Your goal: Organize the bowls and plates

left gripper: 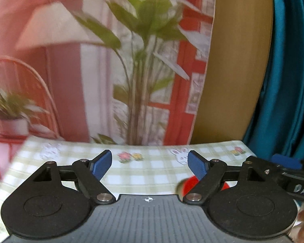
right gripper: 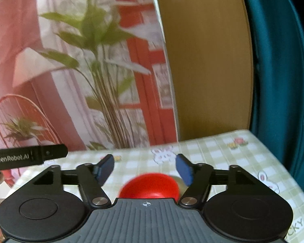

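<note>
A: In the left wrist view, what is hard to make out?

B: The red bowl [left gripper: 189,184]. Only a blurred red patch shows behind the right finger, low on the checked tablecloth [left gripper: 152,174], and the linkage hides most of it. The backdrop [left gripper: 103,60] with its printed plants is smeared too.

A: How many dishes there?

B: One red thing for certain; a pale blur at its left edge could be another dish, but I cannot tell. The right gripper [left gripper: 287,167] juts in from the right edge, cut off, its fingers hidden.

A: And the left gripper [left gripper: 150,165]?

B: Spread wide, blue pads [left gripper: 102,166] well apart, nothing between them, touching nothing.

A: Now the right wrist view.

B: The bowl [right gripper: 150,186] is clearer: one red bowl on the tablecloth [right gripper: 233,162], near the front, its lower part cut off by the gripper body. A pale rim [right gripper: 179,181] peeks from behind its right side; what it belongs to is unclear.

A: The right gripper [right gripper: 145,169]?

B: Released, fingers spread, empty. The bowl sits below and between the pads [right gripper: 185,170], apparently apart from them. A black bar of the left gripper [right gripper: 28,158] crosses in from the left edge.
</note>
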Action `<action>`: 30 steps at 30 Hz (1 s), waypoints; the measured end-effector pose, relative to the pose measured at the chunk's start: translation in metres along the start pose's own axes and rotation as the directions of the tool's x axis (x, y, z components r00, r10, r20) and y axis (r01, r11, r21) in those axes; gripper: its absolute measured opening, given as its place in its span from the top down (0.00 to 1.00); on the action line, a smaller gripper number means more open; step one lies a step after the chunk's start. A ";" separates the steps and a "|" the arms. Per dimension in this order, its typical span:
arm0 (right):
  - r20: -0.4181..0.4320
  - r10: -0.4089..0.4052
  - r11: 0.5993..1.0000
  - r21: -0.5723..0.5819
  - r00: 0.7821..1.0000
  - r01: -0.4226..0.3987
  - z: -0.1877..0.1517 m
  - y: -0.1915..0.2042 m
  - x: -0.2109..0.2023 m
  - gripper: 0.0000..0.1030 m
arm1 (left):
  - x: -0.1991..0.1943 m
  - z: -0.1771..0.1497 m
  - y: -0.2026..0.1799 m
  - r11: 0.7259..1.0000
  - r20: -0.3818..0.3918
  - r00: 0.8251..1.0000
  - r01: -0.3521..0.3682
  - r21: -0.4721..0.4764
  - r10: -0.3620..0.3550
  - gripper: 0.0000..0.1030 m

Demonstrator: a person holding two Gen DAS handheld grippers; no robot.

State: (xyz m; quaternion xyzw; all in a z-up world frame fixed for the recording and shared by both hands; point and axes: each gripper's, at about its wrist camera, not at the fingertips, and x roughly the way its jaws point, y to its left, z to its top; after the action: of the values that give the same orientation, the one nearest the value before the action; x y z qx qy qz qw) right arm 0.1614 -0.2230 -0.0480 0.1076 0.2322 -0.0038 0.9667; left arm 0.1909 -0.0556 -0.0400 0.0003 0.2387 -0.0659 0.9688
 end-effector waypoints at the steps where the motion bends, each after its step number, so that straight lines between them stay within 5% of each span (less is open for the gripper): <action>1: 0.014 0.006 1.000 -0.003 1.000 -0.006 0.004 0.005 -0.006 0.23 | -0.009 0.003 0.001 1.000 0.013 1.000 -0.012 0.019 0.011 0.18; 4: 0.041 0.024 1.000 0.001 0.999 -0.024 0.013 0.018 -0.023 0.06 | -0.036 0.009 0.000 0.996 0.075 0.996 -0.050 0.072 0.045 0.18; 7: 0.058 0.032 0.999 0.002 0.998 -0.033 0.020 0.032 -0.038 0.01 | -0.065 0.015 0.005 0.995 0.124 0.990 -0.072 0.072 0.063 0.17; 30: 0.187 0.066 0.994 -0.097 0.980 -0.049 0.064 0.114 -0.137 0.00 | -0.197 0.048 0.032 0.987 0.268 0.952 -0.160 0.032 0.146 0.14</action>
State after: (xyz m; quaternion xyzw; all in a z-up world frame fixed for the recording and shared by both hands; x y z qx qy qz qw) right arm 0.0746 -0.1314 0.0929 0.0687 0.1358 0.0246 0.9880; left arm 0.0441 -0.0007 0.0932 0.0360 0.1045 0.0034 0.9939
